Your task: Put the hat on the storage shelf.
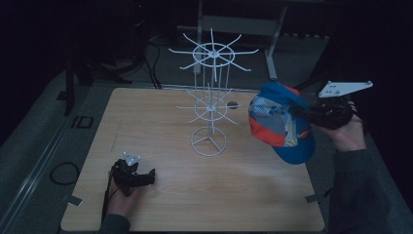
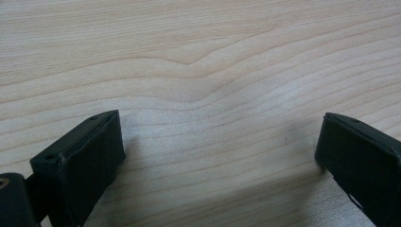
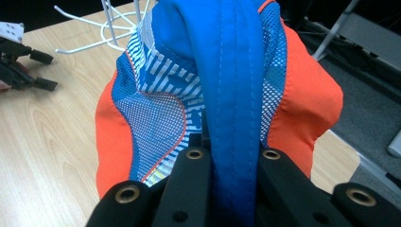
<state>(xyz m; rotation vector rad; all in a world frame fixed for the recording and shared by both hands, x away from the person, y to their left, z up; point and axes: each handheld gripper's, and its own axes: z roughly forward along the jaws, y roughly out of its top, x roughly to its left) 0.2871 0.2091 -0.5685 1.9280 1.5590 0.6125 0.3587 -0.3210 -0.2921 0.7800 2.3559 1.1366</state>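
A blue, orange and striped cap (image 1: 280, 122) hangs in the air off the table's right edge, brim pointing down. My right gripper (image 1: 311, 113) is shut on the cap's blue fabric (image 3: 234, 94), which is pinched between the two black jaws in the right gripper view. A white wire display stand (image 1: 210, 92) with two tiers of radiating hooks rises from the table's middle, to the left of the cap. My left gripper (image 1: 148, 176) rests on the wooden table (image 1: 160, 122) near its front left corner. Its fingers (image 2: 90, 156) stand wide apart over bare wood.
The stand's ring base (image 1: 208, 141) sits on the tabletop. A grey metal frame (image 1: 272, 29) stands behind the table, and a black cable loop (image 1: 63, 173) lies on the floor at left. The left gripper (image 3: 23, 66) shows far off in the right gripper view.
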